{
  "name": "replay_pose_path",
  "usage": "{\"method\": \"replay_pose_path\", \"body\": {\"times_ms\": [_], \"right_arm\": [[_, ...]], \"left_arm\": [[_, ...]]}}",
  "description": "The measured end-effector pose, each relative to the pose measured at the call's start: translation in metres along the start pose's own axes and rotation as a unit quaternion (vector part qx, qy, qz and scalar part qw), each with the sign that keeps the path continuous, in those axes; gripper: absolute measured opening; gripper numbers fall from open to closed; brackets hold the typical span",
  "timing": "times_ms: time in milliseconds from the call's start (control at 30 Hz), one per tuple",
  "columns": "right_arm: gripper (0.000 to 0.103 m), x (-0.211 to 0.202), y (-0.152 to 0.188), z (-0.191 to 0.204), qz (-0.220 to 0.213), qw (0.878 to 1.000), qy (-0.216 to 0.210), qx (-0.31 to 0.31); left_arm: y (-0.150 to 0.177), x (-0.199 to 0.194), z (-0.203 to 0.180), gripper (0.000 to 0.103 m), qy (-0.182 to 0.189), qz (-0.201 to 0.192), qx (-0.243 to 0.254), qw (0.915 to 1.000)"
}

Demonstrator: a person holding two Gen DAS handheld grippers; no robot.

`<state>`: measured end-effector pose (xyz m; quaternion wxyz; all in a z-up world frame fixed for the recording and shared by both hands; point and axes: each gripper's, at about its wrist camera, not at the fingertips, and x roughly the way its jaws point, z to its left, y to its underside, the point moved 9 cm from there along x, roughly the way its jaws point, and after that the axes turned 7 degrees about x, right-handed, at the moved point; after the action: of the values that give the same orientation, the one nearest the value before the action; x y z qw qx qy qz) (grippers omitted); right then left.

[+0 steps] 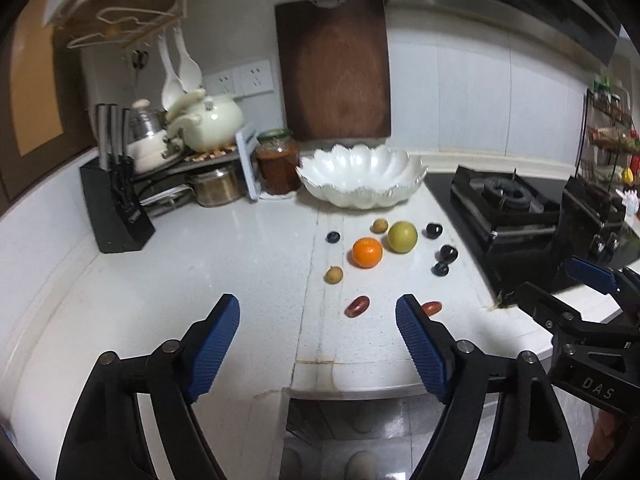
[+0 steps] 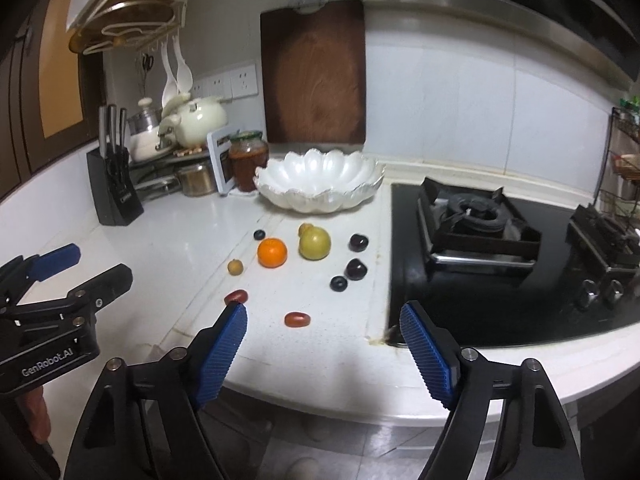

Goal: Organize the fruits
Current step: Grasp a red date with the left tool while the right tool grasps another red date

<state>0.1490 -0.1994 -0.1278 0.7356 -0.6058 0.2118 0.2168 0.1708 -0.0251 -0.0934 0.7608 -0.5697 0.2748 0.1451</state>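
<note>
Black left gripper [image 1: 318, 312], ribbed blue pads [image 1: 216, 344], silver pivot screws.

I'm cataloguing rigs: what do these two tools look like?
Both the left tool and right tool are black linkage frames with silver pivot pins and blue ribbed pads. One body reads "GenRobot.AI", the other "DAS". No cables or sleeves show.

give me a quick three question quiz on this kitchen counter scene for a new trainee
1. True or false: the white bowl already holds fruit.
2. Which fruit lies nearest the right gripper: A orange, B red tomato, C green fruit?
3. Fill in: both the right and the left gripper are ____.

Key: 1 false, it looks empty. 2 B. 3 open.
</note>
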Motion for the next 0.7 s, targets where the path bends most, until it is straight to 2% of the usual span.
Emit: {"method": "replay_pose_path", "body": {"times_ms": [333,467,600,700], "right_arm": [[0.069,0.064,0.014,0.01,0.062,0.998,-0.007,0.001],[0.066,0.084,0.019,0.011,0.083,0.997,-0.003,0.003],[0.062,0.105,0.027,0.012,0.108,0.994,-0.002,0.006],[0.059,0.117,0.032,0.012,0.122,0.992,-0.001,0.009]], "left_arm": [[0.007,0.066,-0.007,0.075,0.049,0.044,0.04,0.9971],[0.011,0.091,-0.011,0.068,0.068,0.062,0.061,0.9939],[0.016,0.111,-0.018,0.066,0.086,0.073,0.086,0.9898],[0.02,0.123,-0.023,0.059,0.099,0.083,0.104,0.9862]]}}
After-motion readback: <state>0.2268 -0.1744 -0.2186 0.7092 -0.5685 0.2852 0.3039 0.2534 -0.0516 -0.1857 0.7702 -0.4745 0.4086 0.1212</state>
